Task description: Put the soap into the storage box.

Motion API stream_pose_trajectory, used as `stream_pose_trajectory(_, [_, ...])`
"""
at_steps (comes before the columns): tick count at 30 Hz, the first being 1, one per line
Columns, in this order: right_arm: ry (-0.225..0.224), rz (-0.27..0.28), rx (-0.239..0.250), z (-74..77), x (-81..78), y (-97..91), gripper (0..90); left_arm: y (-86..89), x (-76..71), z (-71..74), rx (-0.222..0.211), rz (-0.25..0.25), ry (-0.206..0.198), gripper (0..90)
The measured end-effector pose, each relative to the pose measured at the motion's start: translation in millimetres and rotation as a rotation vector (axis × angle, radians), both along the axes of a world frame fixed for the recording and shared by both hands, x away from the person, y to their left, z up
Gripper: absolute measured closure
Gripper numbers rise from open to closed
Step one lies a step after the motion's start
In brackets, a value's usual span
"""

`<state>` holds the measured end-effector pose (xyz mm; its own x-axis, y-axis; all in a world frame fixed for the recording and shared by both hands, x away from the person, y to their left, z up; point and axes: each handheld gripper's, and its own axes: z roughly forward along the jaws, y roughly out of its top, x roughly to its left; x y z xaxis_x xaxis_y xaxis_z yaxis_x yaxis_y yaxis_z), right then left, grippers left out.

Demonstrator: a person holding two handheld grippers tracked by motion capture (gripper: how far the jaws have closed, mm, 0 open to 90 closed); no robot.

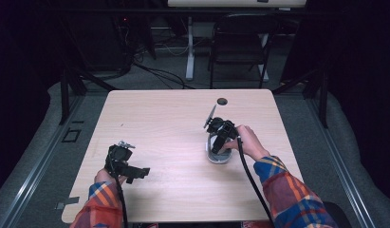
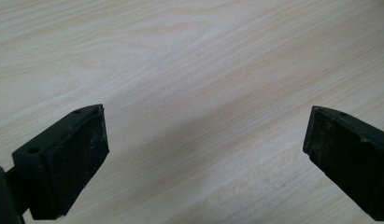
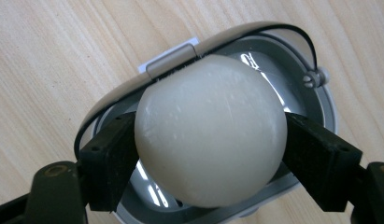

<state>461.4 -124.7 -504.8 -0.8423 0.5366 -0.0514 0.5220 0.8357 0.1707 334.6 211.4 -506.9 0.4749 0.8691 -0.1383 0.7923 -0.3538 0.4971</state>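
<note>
A white egg-shaped ball (image 3: 210, 130) sits between the black jaws of my right gripper (image 3: 210, 140), which is shut on its two sides. Just under the ball lies a small grey oval container (image 3: 316, 100) with a shiny metal inside and a rim with a clasp. In the high view the right gripper (image 1: 220, 142) points down into that container (image 1: 218, 157) right of the table's middle. My left gripper (image 1: 137, 172) rests low near the table's front left. Its jaws stand wide open over bare wood (image 2: 206, 140) with nothing between them.
The light wooden table (image 1: 173, 118) has a round cable hole (image 1: 222, 101) near its far edge. A black chair (image 1: 240, 42) and desk legs stand beyond the table. Dark frame bars flank it on both sides.
</note>
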Motion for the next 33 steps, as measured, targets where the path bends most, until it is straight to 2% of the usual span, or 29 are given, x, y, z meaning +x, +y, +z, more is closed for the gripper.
stream_pose_trajectory(5, [-0.007, 0.000, 0.010, 3.5, -2.2, -2.2, 18.4, -0.6, 0.5, 0.0, 0.000, -0.005, 0.000, 0.1])
stream_pose_trajectory(10, [-0.032, -0.004, 0.052, 13.7, -8.1, -8.1, 14.6, -0.8, 0.7, -0.1, 0.001, -0.006, 0.000, 0.1])
stream_pose_trajectory(13, [-0.037, -0.001, 0.046, 18.0, -9.1, -10.9, 13.7, -0.8, 0.7, -0.1, 0.001, -0.006, 0.000, 0.1])
stream_pose_trajectory(16, [-0.054, -0.007, 0.075, 24.6, -12.6, -16.7, 11.3, -0.8, 0.6, -0.2, 0.001, -0.006, 0.000, 0.1])
stream_pose_trajectory(21, [-0.068, -0.006, 0.081, 32.9, -17.3, -23.0, 5.8, -0.8, 0.5, -0.1, -0.001, -0.005, 0.000, 0.1])
stream_pose_trajectory(25, [-0.075, -0.003, 0.094, 42.1, -23.1, -31.4, 4.3, -0.7, 0.6, -0.2, 0.000, -0.007, 0.000, 0.1])
stream_pose_trajectory(28, [-0.090, -0.017, 0.105, 51.6, -28.8, -41.9, 4.0, -0.8, 0.4, 0.0, -0.001, -0.006, -0.002, 0.1])
stream_pose_trajectory(31, [-0.098, -0.028, 0.104, 55.4, -31.1, -47.8, 3.9, -0.9, 0.4, 0.1, -0.001, -0.007, -0.002, 0.1])
stream_pose_trajectory(32, [-0.104, -0.042, 0.118, 56.2, -33.1, -51.4, 4.0, -0.9, 0.3, 0.1, -0.001, -0.006, -0.002, 0.1])
stream_pose_trajectory(33, [-0.104, -0.040, 0.101, 59.3, -34.6, -56.7, 4.0, -0.9, 0.3, 0.1, -0.001, -0.006, -0.003, 0.1])
